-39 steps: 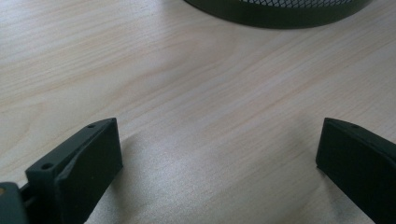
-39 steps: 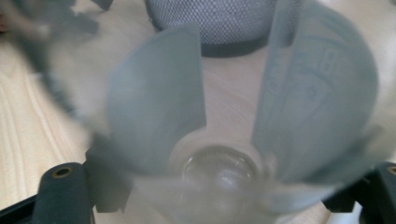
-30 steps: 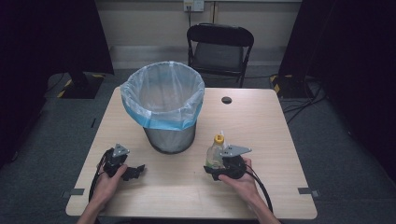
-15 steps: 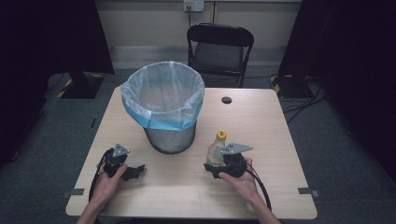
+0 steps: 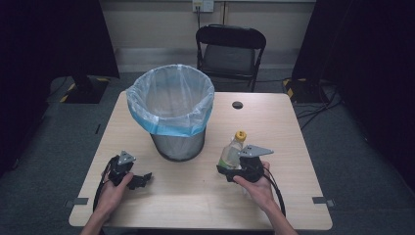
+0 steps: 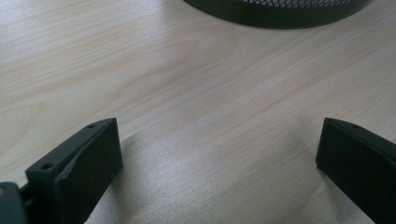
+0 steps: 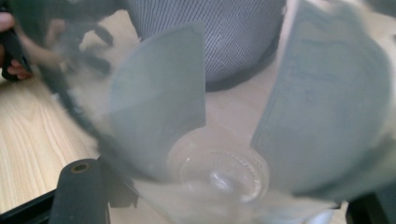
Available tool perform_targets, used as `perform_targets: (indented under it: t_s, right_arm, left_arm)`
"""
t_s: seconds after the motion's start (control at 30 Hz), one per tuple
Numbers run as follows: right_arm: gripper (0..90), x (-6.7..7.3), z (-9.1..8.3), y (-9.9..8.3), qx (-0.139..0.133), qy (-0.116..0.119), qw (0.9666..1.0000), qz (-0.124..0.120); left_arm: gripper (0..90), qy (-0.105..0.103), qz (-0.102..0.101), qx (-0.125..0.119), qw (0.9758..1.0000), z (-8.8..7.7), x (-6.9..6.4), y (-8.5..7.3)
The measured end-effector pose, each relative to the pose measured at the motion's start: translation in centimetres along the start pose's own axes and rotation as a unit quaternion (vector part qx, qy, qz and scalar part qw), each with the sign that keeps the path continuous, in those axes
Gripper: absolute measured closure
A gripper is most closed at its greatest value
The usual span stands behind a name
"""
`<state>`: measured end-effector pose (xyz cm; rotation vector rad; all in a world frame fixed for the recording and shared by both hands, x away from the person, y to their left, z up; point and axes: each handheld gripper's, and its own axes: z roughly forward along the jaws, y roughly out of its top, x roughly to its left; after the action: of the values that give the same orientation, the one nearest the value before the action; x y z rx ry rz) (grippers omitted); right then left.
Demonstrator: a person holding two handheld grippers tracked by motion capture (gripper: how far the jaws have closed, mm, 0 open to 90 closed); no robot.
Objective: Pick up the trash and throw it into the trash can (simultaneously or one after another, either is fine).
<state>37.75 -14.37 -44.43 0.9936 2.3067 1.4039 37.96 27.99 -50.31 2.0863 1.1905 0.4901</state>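
Note:
A clear plastic bottle (image 5: pixel 231 151) with a yellow cap stands tilted in my right gripper (image 5: pixel 226 169), which is shut on its lower body just above the table. In the right gripper view the bottle's clear base (image 7: pixel 219 170) sits close between the jaws and blurs the scene behind it. My left gripper (image 5: pixel 142 180) rests on the wooden table (image 5: pixel 274 127) at the front left, held by a hand. Its jaws stand wide open in the left gripper view (image 6: pixel 219 158) with bare wood between them.
A mesh waste bin (image 5: pixel 177 142) with a blue-and-white plastic liner (image 5: pixel 169 105) stands at the table's middle, between and beyond the grippers. Its base shows as the bin (image 6: pixel 280 11) and the bin (image 7: pixel 233 42). A black chair (image 5: pixel 230 51) stands behind the table.
The right gripper has lifted the bottle slightly and carried it a little away from the person. The left gripper has stayed where it was.

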Motion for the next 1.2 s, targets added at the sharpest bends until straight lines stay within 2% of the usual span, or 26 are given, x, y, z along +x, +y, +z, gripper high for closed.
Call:
perform_targets:
  t_s: [0.07, 0.53, 1.17, 1.2]
  right_arm:
    - [27.4, -0.1, -0.3, 0.2, -0.007, 0.002, 0.9999, 0.008]
    - [27.5, -0.5, -1.8, 2.3, -0.037, 0.0, 0.9992, 0.017]
    - [27.6, -0.9, -4.2, 6.3, -0.081, -0.01, 0.9966, 0.012]
    - [27.6, -1.0, -4.5, 6.7, -0.091, -0.01, 0.9956, 0.016]
  left_arm:
    - [0.0, 0.0, 0.0, 0.0, 1.0, 0.0, 0.0, 0.0]
    - [0.0, 0.0, 0.0, 0.0, 1.0, 0.0, 0.0, 0.0]
    - [0.0, 0.0, 0.0, 0.0, 1.0, 0.0, 0.0, 0.0]
    - [0.0, 0.0, 0.0, 0.0, 1.0, 0.0, 0.0, 0.0]
